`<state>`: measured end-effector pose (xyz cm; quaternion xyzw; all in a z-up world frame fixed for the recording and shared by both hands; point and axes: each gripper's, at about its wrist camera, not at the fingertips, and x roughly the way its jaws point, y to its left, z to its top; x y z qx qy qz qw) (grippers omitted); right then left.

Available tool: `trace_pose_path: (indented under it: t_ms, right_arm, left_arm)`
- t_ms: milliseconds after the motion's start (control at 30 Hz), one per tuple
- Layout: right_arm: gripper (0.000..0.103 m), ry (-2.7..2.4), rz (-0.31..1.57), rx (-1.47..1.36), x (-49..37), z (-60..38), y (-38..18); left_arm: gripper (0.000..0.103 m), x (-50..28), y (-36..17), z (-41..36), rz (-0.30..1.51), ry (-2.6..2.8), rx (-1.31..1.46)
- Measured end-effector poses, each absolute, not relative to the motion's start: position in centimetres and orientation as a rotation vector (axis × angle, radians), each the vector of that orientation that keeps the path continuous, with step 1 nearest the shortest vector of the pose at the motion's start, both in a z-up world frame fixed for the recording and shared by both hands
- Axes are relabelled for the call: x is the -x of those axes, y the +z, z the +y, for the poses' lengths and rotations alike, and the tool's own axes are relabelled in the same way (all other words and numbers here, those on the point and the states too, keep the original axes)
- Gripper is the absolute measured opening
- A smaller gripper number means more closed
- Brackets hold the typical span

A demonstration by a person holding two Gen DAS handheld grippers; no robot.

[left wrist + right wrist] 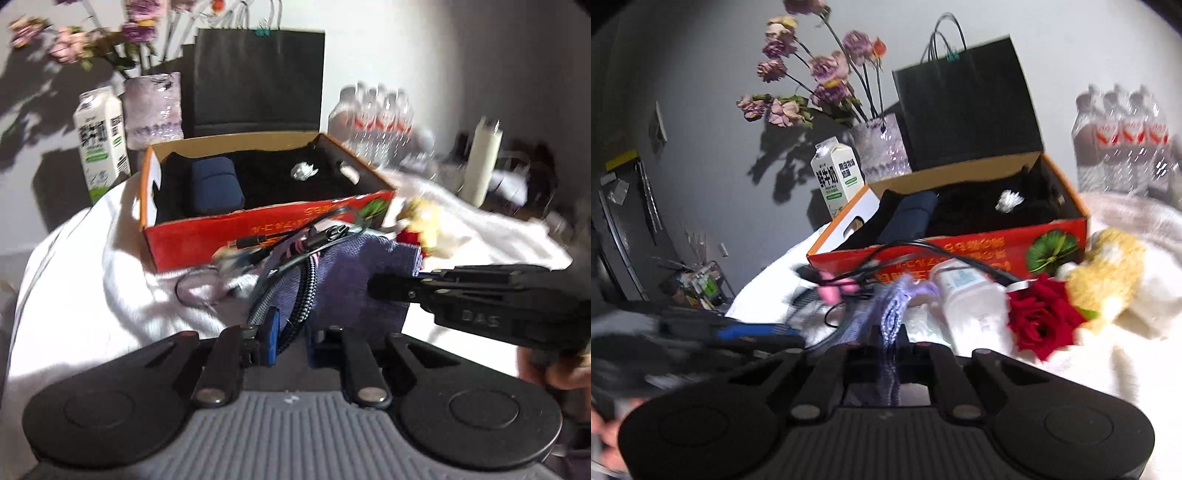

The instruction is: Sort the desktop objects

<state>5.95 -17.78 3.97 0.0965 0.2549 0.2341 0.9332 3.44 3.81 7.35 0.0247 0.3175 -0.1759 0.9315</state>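
Observation:
My left gripper (290, 341) is shut on a braided black cable (301, 299) that lies against a purple knitted cloth (354, 280). My right gripper (890, 345) is shut on that purple cloth (892, 314); it reaches in from the right in the left wrist view (391, 286). An open red-orange box (266, 225) stands behind, holding a dark blue case (218, 184) and black fabric. Tangled cables (897, 254), a pink item (833, 290), a white bottle (971, 310), a red rose (1041, 319) and a yellow plush toy (1104, 273) lie in front of the box.
A milk carton (101, 140), a vase of dried flowers (153, 105), a black paper bag (258, 77) and a pack of water bottles (373, 118) stand behind the box. Everything rests on a rumpled white cloth (92, 280). A white candle (482, 158) stands at right.

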Motion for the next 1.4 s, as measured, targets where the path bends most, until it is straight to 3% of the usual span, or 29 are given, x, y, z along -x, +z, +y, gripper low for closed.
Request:
trace_pose_path:
  t_ms: [100,333,400,433,467,533,600,700,900,933,967,1067,1167,1233,1400]
  right_arm:
    - [0.005,0.460,0.529,-0.185,-3.1,-19.4,4.5]
    - [0.005,0.517,0.648,-0.240,4.0,-23.9,4.4]
    - [0.017,0.461,0.672,-0.166,5.4,-24.5,4.3]
    - [0.032,0.406,0.682,-0.121,5.8,-24.7,4.2]
    - [0.036,0.358,0.670,-0.101,6.2,-25.0,4.4]
    - [0.036,0.361,0.615,-0.146,6.9,-26.2,5.2]
    - [0.036,0.444,0.562,-0.196,7.4,-26.3,6.3]
    - [0.040,0.537,0.555,-0.172,6.1,-24.0,7.0]
    - [0.039,0.470,0.639,-0.137,-2.9,-19.1,4.7]
    - [0.028,0.471,0.655,-0.118,-4.0,-18.2,4.1]
    - [0.008,0.459,0.672,-0.088,-4.8,-17.4,3.3]
    - [0.007,0.452,0.676,-0.045,-5.2,-16.5,2.9]
    - [0.004,0.465,0.618,-0.033,-3.4,-17.6,4.5]
    - [0.004,0.473,0.595,-0.019,-2.3,-18.6,5.7]
    - [0.004,0.455,0.604,0.034,-0.4,-21.9,7.1]
  left_arm:
    - [0.009,-0.2,7.2,3.9,0.700,-0.386,0.002]
    - [0.012,5.3,5.9,3.7,0.827,-0.503,0.232]
    - [0.014,6.4,5.6,2.7,0.800,-0.462,0.178]
    - [0.019,6.7,5.2,1.9,0.787,-0.445,0.135]
    - [0.025,6.7,4.7,1.1,0.793,-0.426,0.096]
    - [0.054,6.6,3.5,0.0,0.802,-0.428,0.054]
    - [0.056,6.8,2.8,-0.6,0.777,-0.436,0.052]
    - [0.074,6.9,2.7,-0.8,0.758,-0.448,0.057]
    - [0.075,7.6,3.9,1.0,0.685,-0.407,0.011]
    - [0.074,7.2,3.8,1.8,0.693,-0.370,0.020]
    - [0.072,6.6,3.6,2.5,0.703,-0.342,0.037]
    - [0.058,4.6,2.6,3.6,0.733,-0.297,0.087]
    - [0.038,2.4,1.4,3.0,0.784,-0.290,0.098]
    - [0.015,2.1,1.3,2.4,0.765,-0.294,0.072]
    - [0.011,2.6,2.2,3.3,0.744,-0.248,0.073]
